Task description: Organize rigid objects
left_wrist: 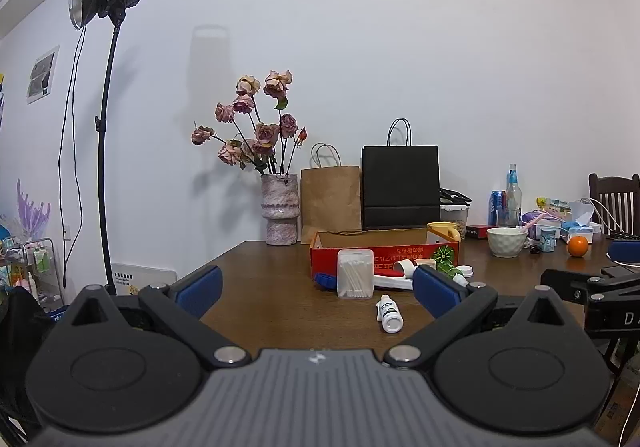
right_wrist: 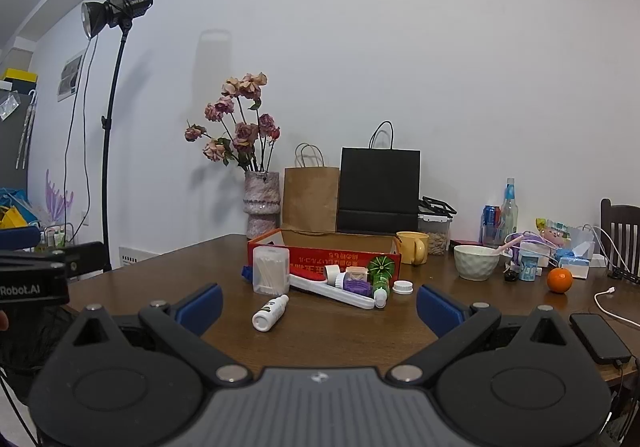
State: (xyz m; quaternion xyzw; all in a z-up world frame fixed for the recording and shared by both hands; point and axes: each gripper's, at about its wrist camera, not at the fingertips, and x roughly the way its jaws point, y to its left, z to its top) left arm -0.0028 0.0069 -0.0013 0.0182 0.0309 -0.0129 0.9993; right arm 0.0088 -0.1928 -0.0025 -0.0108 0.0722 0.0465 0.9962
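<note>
Brown wooden counter [right_wrist: 340, 331] against a white wall. Small white dropper bottle [right_wrist: 270, 313] lies on its side near the red box [right_wrist: 324, 257]; probably light, stiff, rolls easily, so pinch mid-body. Both grippers' fingers [right_wrist: 199, 306] are spread wide, holding nothing.

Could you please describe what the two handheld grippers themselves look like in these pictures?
Both look alike. The left gripper and the right gripper each have a grey ribbed body with a small white logo, two round black discs, black linkage arms with silver pivot pins, and two fingers with blue pads. Seen from the side, each casing is black with white lettering. No sleeves or cables on the grippers are visible.
</note>
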